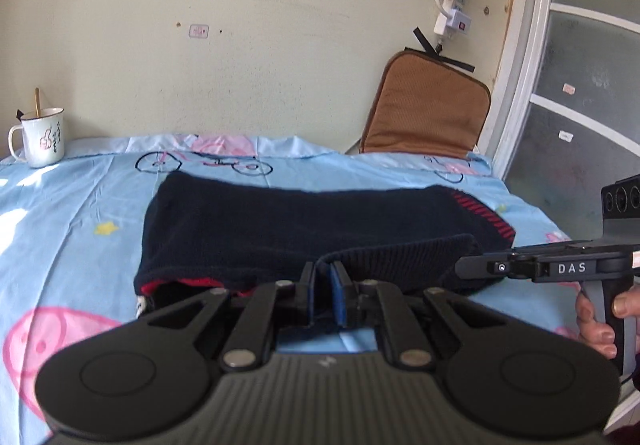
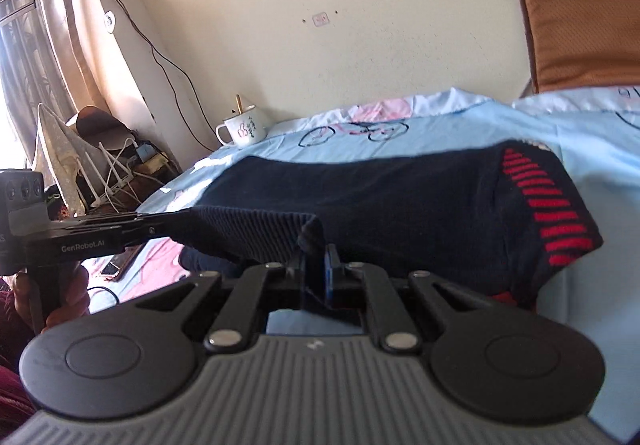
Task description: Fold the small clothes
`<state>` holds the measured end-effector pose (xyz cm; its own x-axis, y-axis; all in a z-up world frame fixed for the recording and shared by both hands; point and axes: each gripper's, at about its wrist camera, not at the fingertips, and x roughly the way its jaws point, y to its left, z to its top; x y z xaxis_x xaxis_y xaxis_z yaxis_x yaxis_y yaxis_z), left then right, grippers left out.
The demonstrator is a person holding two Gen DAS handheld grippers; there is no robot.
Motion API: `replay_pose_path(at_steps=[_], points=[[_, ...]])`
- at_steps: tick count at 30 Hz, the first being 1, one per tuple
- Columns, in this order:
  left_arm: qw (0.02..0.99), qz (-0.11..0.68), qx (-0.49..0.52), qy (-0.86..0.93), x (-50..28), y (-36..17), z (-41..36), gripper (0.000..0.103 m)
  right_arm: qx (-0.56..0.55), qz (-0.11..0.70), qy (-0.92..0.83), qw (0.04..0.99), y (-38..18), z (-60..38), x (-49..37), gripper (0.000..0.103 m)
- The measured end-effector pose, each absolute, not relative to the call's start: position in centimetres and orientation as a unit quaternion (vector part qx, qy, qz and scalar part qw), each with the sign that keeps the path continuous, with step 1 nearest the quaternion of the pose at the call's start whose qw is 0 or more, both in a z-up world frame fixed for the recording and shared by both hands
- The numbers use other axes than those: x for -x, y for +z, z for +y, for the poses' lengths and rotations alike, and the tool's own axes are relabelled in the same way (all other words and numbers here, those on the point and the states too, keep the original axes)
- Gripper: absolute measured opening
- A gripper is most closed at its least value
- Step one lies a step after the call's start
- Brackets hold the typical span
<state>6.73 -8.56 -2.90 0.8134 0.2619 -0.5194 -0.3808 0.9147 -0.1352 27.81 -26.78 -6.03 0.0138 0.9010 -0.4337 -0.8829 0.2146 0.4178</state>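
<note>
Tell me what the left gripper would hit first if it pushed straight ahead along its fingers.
The left gripper, shut on the ribbed hem, would run into the body of the dark sweater lying just ahead on the bedsheet. Beyond that comes the wall, though depth is hard to judge.

Both views are bright with daylight. In the right wrist view it pours in from the curtained window [image 2: 24, 57] at 9 o'clock, which is blown out to white. Sun patches glare on the blue bedsheet [image 1: 80, 213] at 9 o'clock in the left wrist view. The navy sweater [image 1: 304, 221] reads nearly black, its knit detail lost in shadow. Fisheye bending curves the door frame [image 1: 520, 85] at 3 o'clock. The right wrist view is softer, blurred toward its edges.
</note>
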Motion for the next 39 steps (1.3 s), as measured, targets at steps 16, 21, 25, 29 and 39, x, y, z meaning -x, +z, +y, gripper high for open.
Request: replay_pose_path(at_steps=[16, 21, 25, 29, 39], points=[[0.953, 0.193, 0.150, 0.177, -7.7, 0.8, -4.2, 0.018, -0.133, 0.302, 0.621, 0.711, -4.8, -29.5, -28.8, 0.037], [0.918, 0.264, 0.167, 0.243, -11.9, -3.2, 0.6, 0.017, -0.089, 0.316, 0.596, 0.732, -7.0, -25.8, -29.5, 0.037], [0.895, 0.285, 0.184, 0.290, -12.0, -6.0, 3.6, 0.006, -0.086, 0.338, 0.520, 0.780, -9.5, -26.3, -33.2, 0.000], [0.892, 0.288, 0.165, 0.306, -12.4, -5.9, 2.8, 0.006, -0.172, 0.371, 0.503, 0.761, -11.1, -28.3, -35.5, 0.000], [0.908, 0.252, 0.222, 0.253, -12.1, -1.9, -0.1, 0.007, -0.242, 0.350, 0.477, 0.769, -9.3, -35.6, -33.3, 0.058]])
